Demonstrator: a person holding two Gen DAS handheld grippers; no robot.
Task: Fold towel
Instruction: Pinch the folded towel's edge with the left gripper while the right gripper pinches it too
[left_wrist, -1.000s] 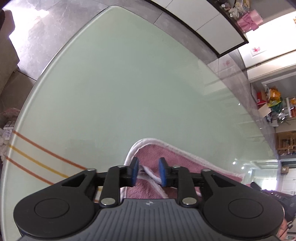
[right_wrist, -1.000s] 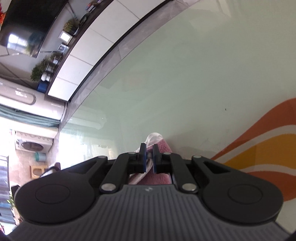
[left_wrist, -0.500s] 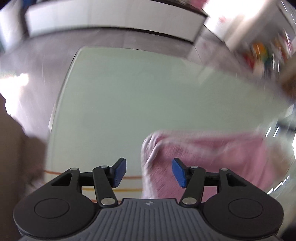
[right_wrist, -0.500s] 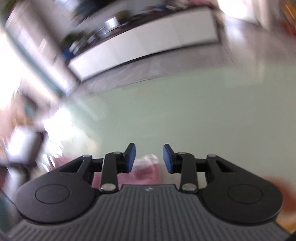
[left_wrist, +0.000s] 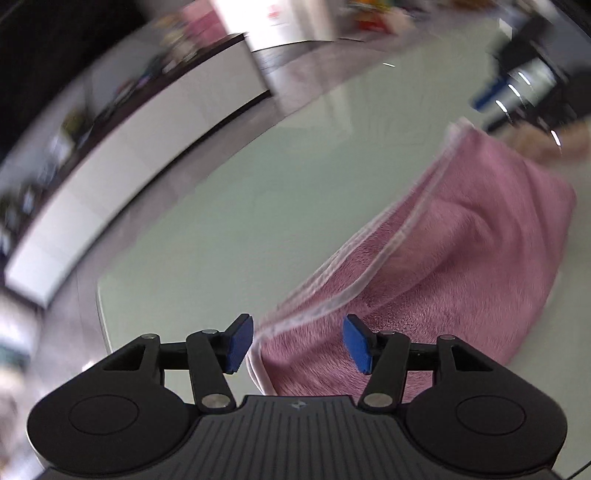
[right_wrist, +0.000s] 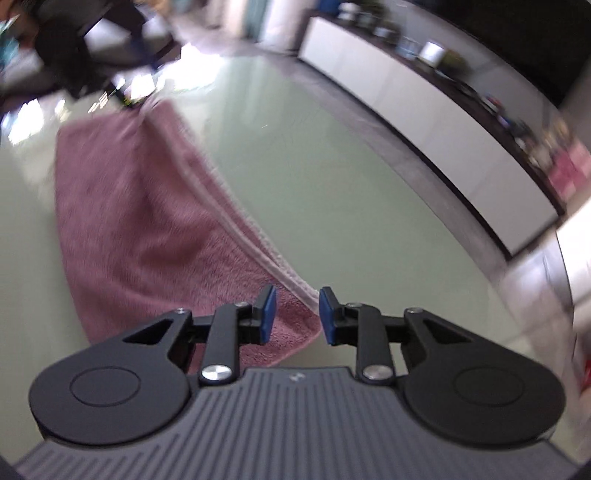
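A pink towel (left_wrist: 461, 251) with a white trim lies folded in two on the pale green glass table (left_wrist: 258, 192). My left gripper (left_wrist: 298, 345) hovers over its near corner. Its jaws are closing, and the blue pads stand apart and clear of the cloth. In the right wrist view the towel (right_wrist: 147, 221) runs away to the upper left. My right gripper (right_wrist: 297, 315) is over the other corner. Its jaws are closing too, with the trimmed corner seen between the pads, which do not press on it. Both views are motion-blurred.
A long white low cabinet (left_wrist: 129, 158) with a dark cluttered top (right_wrist: 424, 110) runs beyond the table across a strip of grey floor. The table's rounded edge (left_wrist: 99, 295) is close on the left. A blurred dark shape with blue (left_wrist: 495, 92) sits past the towel's far end.
Both grippers were shut on the towel's trimmed edge; they have let go and opened. Both have rolled and drawn back, and the towel now lies folded on the table.
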